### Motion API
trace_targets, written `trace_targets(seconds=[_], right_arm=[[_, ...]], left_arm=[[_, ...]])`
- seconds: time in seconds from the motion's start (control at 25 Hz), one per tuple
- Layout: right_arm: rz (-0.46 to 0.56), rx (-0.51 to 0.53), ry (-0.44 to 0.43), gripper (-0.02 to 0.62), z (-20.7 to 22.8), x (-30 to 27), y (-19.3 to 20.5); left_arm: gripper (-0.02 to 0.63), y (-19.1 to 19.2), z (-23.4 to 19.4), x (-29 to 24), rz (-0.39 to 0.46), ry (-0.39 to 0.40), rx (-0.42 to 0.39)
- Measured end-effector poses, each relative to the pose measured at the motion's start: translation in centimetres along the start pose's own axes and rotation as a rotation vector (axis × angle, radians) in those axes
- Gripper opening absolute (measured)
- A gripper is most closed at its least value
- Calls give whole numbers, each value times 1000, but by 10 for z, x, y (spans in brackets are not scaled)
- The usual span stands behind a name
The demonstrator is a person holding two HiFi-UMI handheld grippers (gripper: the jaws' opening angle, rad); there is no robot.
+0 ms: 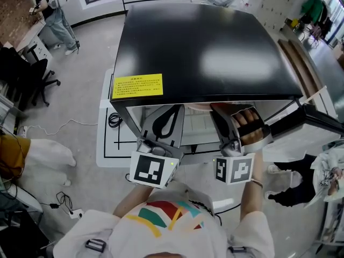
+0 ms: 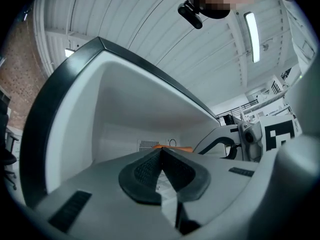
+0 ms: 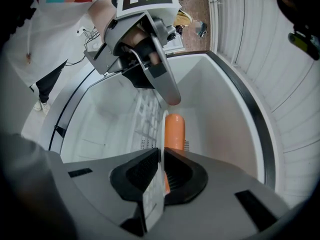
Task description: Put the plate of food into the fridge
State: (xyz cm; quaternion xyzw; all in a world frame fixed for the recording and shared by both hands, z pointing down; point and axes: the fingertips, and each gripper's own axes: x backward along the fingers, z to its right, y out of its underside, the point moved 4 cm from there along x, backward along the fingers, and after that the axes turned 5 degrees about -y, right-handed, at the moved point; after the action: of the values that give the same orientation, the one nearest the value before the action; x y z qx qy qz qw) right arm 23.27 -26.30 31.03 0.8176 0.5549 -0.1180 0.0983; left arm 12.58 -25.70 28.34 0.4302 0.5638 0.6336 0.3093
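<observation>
One low fridge (image 1: 204, 42) with a glossy black top fills most of my head view. It has a yellow label (image 1: 137, 86) near its front left corner, and its door (image 1: 301, 138) is swung open to the right. It stands on a pale grey floor (image 1: 80, 112) marked with black lines on a white mat (image 1: 115, 138). A black office chair (image 1: 27, 77) sits off to the left, and a person (image 1: 54, 15) stands at the far left of the room. Overhead, my gripper views show a white ribbed ceiling with strip lights.

Both grippers reach into the white compartment. My right gripper (image 3: 161, 151) has its pads pressed on the thin white rim of the plate (image 3: 163, 131), which I see edge-on. The plate runs straight away from the jaws toward the back wall, inside the fridge and next to the wire shelf (image 3: 147, 114). I cannot tell whether it rests on that shelf. The orange food (image 3: 175, 131) on it is a long rounded piece, and its long axis points the same way, away from the right gripper into the fridge.

My left gripper (image 2: 160, 151) has its jaw tips together with nothing clamped that I can make out. The orange food lies just beyond its tips.
</observation>
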Motion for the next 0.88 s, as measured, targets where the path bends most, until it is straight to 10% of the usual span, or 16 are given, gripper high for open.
trace_targets(seconds=[0.88], right_arm=[[27, -140, -252, 38, 6, -31, 8]], left_arm=[[6, 1, -1, 3, -8, 10, 5]])
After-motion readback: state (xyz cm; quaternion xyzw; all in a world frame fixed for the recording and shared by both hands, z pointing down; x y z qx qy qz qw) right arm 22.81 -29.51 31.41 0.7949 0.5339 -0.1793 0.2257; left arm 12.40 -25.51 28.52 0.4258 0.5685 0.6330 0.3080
